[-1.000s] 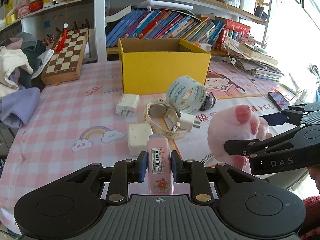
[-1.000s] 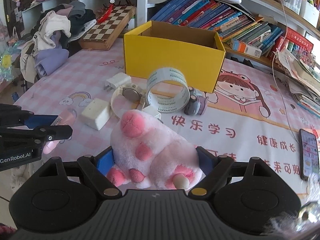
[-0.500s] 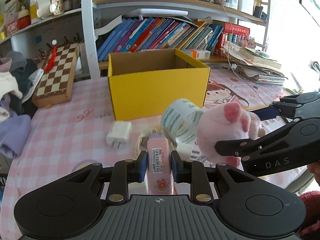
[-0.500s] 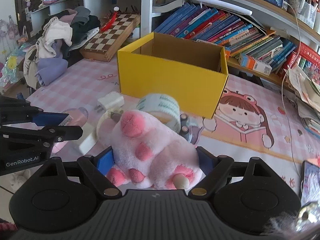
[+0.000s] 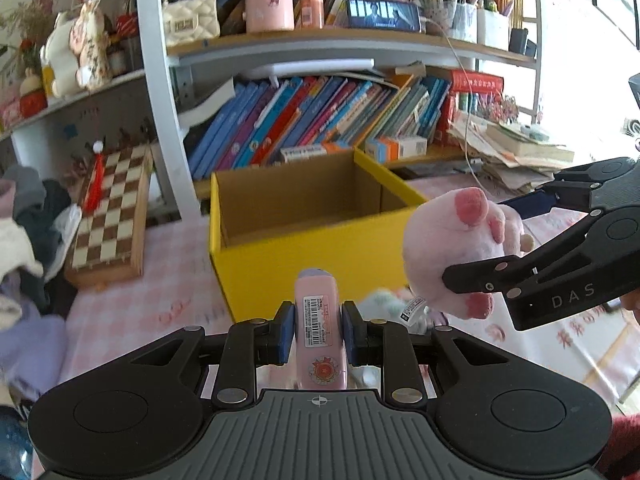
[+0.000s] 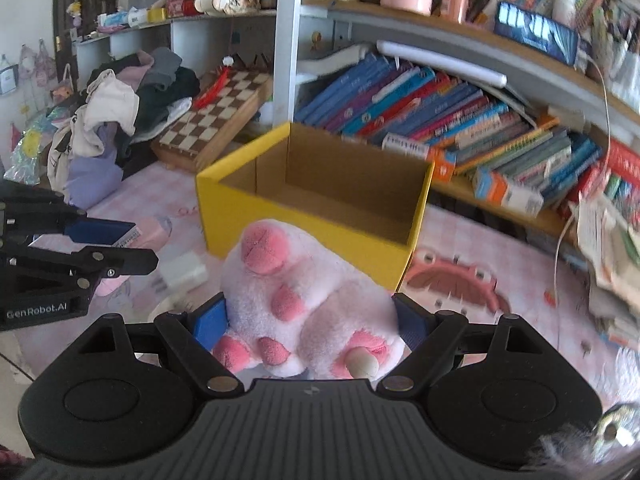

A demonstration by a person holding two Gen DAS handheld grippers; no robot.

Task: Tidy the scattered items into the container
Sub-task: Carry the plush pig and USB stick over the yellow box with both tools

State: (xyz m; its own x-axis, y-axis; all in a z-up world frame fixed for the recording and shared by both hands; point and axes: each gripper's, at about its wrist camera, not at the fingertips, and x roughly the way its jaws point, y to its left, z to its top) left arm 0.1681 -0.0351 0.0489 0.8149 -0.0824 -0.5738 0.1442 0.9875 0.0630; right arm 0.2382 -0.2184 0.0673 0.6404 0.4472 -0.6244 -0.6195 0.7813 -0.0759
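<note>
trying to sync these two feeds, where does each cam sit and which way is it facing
Left wrist: on the left gripper, facing the yellow box past its clamped pink bottle; a red sleeve shows bottom right.
Right wrist: on the right gripper, facing the same box past its held plush toy.
Shared: box, chessboard, bookshelf, and each view shows the other gripper.

A pink-checked table (image 6: 460, 320) bears a yellow box (image 6: 304, 224) and chessboard (image 6: 216, 116).
</note>
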